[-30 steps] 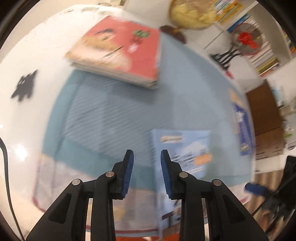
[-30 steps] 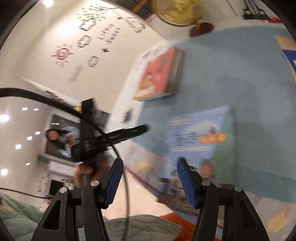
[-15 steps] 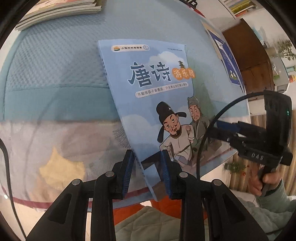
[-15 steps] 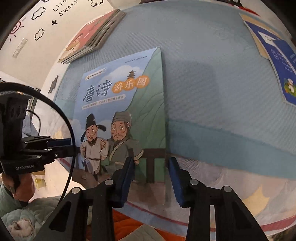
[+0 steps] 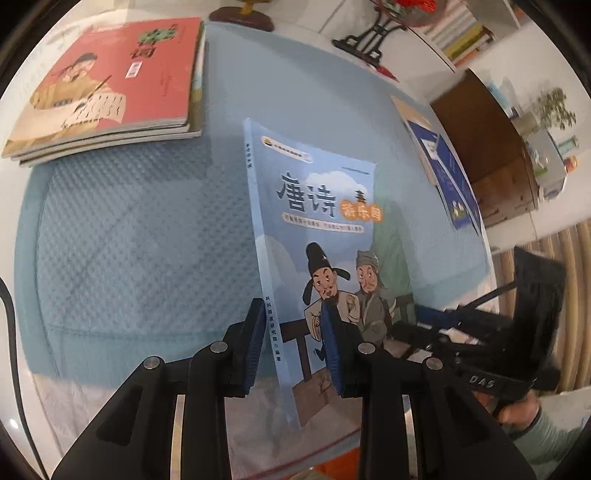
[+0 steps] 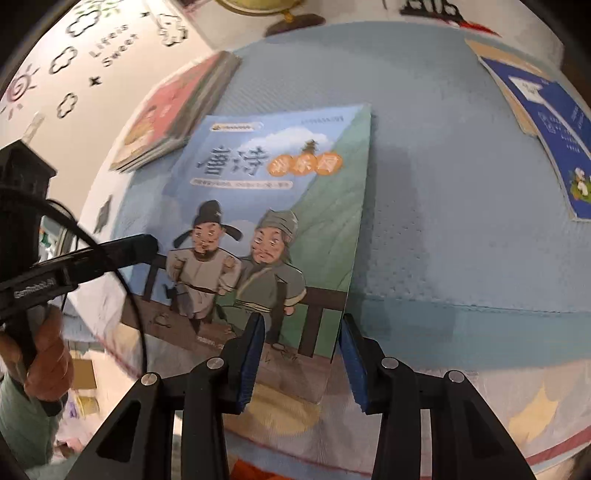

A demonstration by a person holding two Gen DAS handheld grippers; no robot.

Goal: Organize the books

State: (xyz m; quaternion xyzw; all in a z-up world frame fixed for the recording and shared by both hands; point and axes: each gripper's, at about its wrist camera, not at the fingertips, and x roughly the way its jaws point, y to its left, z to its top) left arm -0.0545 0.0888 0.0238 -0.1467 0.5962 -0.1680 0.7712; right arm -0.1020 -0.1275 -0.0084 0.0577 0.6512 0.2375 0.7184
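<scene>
Blue picture book [image 5: 325, 206] w/ two cartoon men on cover sits mid blue quilted mat [image 5: 140, 229] on the tabletop, spine edge tilted up off the mat. Left tool [image 5: 293, 343] narrow, pads straddling the book's spine corner at near edge, gripping it. Right tool [image 6: 302, 354] narrow too, pads either side of the book's near right corner; contact not clear, can't tell if it grips. Stack of red-cover books [image 5: 110, 88] lies far left, apart from blue book. Dark blue book [image 6: 550, 122] lies at mat's far right edge. Globe stand [image 6: 291, 22] beyond mat.
</scene>
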